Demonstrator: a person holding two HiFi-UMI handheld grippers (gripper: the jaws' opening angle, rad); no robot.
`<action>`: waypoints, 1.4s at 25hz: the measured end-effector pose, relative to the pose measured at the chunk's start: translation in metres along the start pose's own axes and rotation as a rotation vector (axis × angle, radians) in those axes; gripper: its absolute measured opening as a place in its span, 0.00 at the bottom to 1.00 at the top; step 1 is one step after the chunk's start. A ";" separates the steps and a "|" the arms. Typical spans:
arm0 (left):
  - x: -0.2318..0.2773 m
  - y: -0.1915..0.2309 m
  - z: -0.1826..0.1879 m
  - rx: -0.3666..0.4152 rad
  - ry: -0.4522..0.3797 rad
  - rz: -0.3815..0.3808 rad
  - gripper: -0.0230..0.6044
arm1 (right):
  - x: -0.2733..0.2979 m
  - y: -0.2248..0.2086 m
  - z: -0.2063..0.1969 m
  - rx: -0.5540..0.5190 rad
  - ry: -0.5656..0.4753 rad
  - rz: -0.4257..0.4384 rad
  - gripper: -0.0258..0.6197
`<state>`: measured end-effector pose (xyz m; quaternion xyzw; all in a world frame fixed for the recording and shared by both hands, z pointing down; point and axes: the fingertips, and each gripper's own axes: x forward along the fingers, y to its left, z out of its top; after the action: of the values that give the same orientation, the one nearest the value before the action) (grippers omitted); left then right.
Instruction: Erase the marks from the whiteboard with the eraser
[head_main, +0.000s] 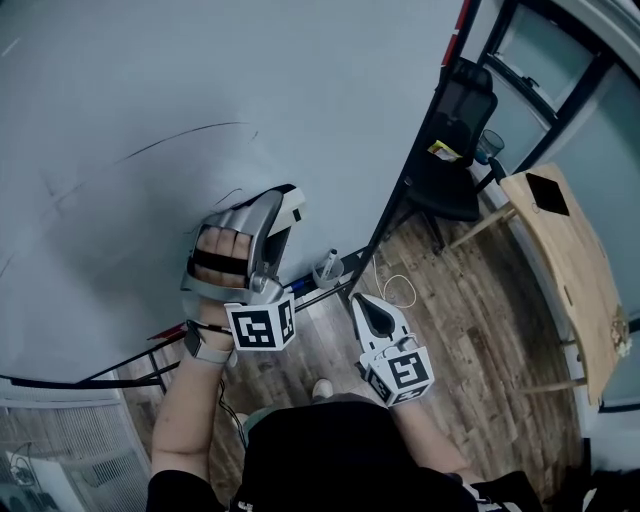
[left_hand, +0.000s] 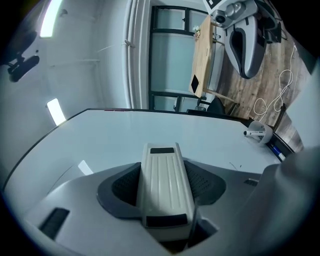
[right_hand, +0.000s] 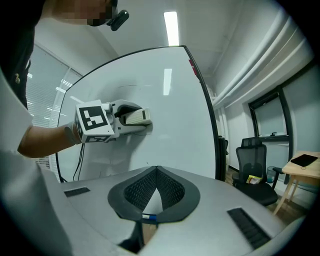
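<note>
eraser (left_hand: 165, 185) is clamped in the left gripper (head_main: 270, 222), jaws closed on its two long sides, ribbed white back facing the camera in the left gripper view. it's up at the whiteboard (head_main: 200, 70), low on the right part. from the right gripper view it looks pressed to the surface or just off it (i can't call contact from here).

this reads as the wiping step, with work left. a long thin curved line (head_main: 190, 135) arcs above and left of the eraser. fainter strokes (head_main: 60, 190) lie further left, and none of them are under the pad.

next move, i'd say: set the pad flat on the board and sweep up and left along that arc. it'll want enough pressure to lift the ink, not skate over it.

right gripper (head_main: 372, 312) hangs low by the person's body, well apart from the board. its jaw tips are together with nothing between them, so it's no part of this.

now the hard-to-see bits. the eraser's felt face is hidden behind its own body in every view, so how clean it is, no idea. the faint strokes at left may be ink or reflections, too thin to tell. the board's left and top run out of the head view, so more marks could sit there. a small white pen holder (head_main: 328, 268) sits near the board's lower edge.
</note>
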<state>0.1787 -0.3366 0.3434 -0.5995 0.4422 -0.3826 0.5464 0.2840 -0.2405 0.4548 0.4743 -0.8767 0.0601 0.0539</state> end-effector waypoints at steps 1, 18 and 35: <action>0.001 -0.008 0.001 0.004 0.000 -0.008 0.45 | -0.002 -0.001 -0.002 0.003 0.010 -0.004 0.08; 0.013 -0.106 0.013 0.016 0.019 -0.175 0.45 | -0.032 -0.014 -0.022 0.003 0.025 -0.040 0.08; -0.033 0.075 -0.027 -0.133 0.014 0.088 0.45 | -0.015 0.023 -0.006 -0.004 -0.024 0.057 0.08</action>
<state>0.1342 -0.3145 0.2724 -0.6118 0.4966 -0.3322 0.5185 0.2730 -0.2148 0.4574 0.4497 -0.8905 0.0541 0.0425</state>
